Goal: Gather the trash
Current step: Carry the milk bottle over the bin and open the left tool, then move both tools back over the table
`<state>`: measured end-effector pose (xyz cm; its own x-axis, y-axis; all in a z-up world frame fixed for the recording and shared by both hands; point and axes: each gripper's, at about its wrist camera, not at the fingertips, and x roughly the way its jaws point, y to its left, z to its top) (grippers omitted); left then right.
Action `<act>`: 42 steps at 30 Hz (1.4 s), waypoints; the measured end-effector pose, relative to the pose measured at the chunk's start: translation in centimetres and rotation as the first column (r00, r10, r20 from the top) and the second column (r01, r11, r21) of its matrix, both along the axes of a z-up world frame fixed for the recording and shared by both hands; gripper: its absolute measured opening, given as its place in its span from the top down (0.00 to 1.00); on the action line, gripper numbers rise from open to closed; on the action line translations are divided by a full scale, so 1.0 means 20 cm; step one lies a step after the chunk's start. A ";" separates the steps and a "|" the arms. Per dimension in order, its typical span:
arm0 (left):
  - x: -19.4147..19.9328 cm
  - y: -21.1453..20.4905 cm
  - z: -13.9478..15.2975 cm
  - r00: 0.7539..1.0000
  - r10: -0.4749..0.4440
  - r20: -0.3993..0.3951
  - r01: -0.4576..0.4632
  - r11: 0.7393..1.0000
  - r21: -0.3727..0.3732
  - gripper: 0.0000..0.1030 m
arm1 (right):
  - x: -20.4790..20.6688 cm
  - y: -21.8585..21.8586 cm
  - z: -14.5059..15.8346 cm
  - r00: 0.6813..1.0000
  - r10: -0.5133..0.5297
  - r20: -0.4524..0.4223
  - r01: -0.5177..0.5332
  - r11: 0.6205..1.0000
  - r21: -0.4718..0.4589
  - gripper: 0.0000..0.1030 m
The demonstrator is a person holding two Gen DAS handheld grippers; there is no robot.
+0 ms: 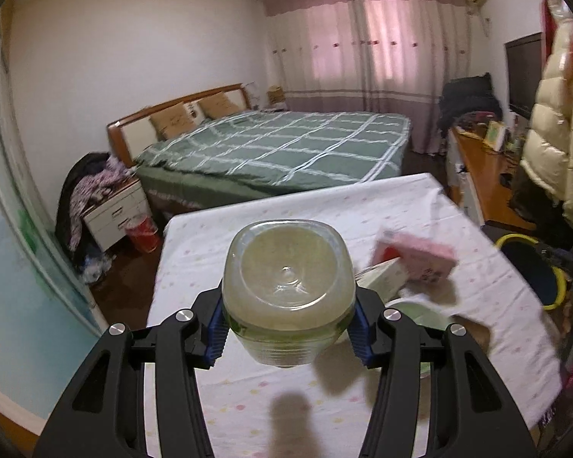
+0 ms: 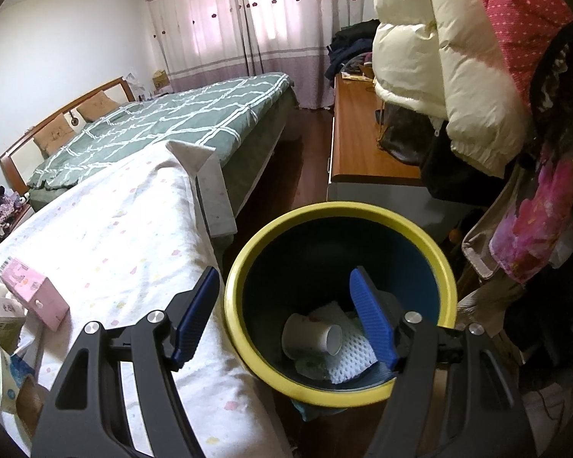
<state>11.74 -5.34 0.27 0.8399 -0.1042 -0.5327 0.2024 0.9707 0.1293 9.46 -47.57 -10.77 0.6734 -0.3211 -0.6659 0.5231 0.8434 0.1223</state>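
The left gripper (image 1: pixel 288 328) has its jaws clamped on a clear plastic bottle (image 1: pixel 288 290), the blue pads (image 1: pixel 218 330) pressing its sides — the bottle's base faces the camera and a little greenish liquid shows inside. It is held in the air above the counter (image 1: pixel 363 206), which is draped in a white cloth with small pastel dots. On the counter just right of the bottle lie a pink box (image 1: pixel 416 255), a white carton (image 1: pixel 386 273) beside it and a pale green bowl (image 1: pixel 424 313) partly hidden by the gripper.

The right gripper (image 2: pixel 282 316) hangs with its jaws apart and nothing between them, one finger over the counter's edge, the other over the mouth of the bin (image 2: pixel 248 328) — dark blue with a yellow rim, standing on the floor just beside the counter. In the bin lie a white paper cup (image 2: pixel 309 334) on its side and a piece of white foam netting (image 2: pixel 347 355). Behind the counter stands a bed (image 1: pixel 279 145) with a green checked cover.
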 end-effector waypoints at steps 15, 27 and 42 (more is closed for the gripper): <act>-0.05 -0.99 0.16 0.914 -0.406 0.006 0.405 0.913 -0.036 0.50 | -0.29 -0.30 0.01 0.997 -0.075 0.010 0.075 0.997 0.004 0.35; 0.15 -1.91 -0.25 0.782 -0.591 -0.196 0.584 0.806 -0.097 0.50 | -0.45 -0.46 -0.04 0.992 -0.127 -0.008 0.128 0.992 0.007 0.34; 0.10 -1.83 -0.31 0.830 -0.538 -0.147 0.529 0.843 -0.095 0.17 | -0.48 -0.45 -0.07 0.991 -0.131 -0.022 0.131 0.991 0.019 0.33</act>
